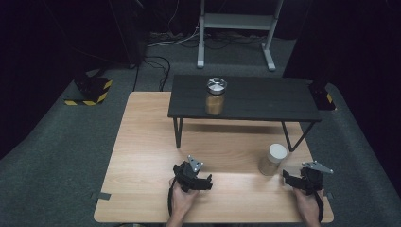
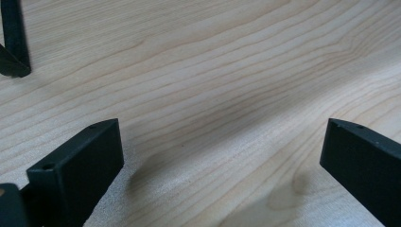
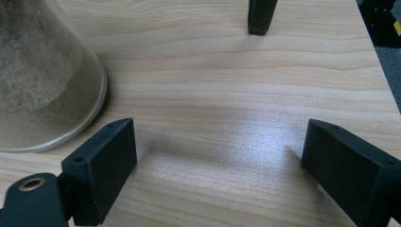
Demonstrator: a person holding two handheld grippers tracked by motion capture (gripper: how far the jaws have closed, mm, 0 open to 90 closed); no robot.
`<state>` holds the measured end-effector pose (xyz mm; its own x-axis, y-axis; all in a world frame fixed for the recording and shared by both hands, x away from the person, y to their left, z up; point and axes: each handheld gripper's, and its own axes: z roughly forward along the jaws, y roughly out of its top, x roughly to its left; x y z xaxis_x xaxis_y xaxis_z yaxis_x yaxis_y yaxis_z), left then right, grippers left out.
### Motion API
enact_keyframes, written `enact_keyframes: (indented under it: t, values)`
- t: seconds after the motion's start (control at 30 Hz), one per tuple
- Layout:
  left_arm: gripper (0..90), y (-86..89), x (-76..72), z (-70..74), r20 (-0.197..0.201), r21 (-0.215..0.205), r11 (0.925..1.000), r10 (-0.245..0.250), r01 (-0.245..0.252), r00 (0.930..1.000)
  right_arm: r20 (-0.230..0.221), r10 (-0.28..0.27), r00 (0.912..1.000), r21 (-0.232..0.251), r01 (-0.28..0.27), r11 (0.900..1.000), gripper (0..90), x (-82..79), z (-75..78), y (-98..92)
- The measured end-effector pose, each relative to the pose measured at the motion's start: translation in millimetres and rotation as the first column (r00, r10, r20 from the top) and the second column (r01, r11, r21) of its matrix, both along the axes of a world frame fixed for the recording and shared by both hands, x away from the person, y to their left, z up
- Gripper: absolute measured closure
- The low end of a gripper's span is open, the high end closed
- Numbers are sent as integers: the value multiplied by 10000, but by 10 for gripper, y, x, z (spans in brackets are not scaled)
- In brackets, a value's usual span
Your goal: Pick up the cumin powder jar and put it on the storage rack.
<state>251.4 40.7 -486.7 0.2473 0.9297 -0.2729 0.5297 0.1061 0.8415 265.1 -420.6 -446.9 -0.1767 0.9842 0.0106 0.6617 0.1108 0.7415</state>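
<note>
On the wooden table [image 1: 142,142] a glass jar with a white lid [image 1: 273,159], filled with tan powder, stands near the front right. In the right gripper view the white-lidded jar [image 3: 42,75] sits just left of the left jaw, apart from it. My right gripper [image 1: 301,178] [image 3: 217,165] rests low to the right of that jar, open, with bare wood between its jaws. Near the front middle, my left gripper [image 1: 191,176] [image 2: 222,165] is also open over bare wood. A second jar with a silver lid [image 1: 215,97] stands on the black shelf [image 1: 265,101].
The black shelf stands on thin legs at the back of the table; one leg [image 2: 14,38] shows ahead of the left gripper, another leg [image 3: 261,16] ahead of the right. A yellow-and-black striped base [image 1: 92,92] and cables lie on the grey floor.
</note>
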Motion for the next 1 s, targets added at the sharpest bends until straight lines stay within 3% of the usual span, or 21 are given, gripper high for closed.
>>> enact_keyframes:
  t: [0.37,0.7,1.0]
  values:
    - [3,-52,34,-43,77,99,9999,117,-117,9999,-6,-3,10000,-18,3,10000,104,1,1,4]
    - [3,-73,90,-12,-286,214,9995,245,-239,9993,7,-4,10000,6,4,10000,105,-1,-1,-2]
    - [3,-104,91,-15,-287,248,9991,363,-356,9989,-3,-1,10000,10,1,10000,105,-1,0,1]
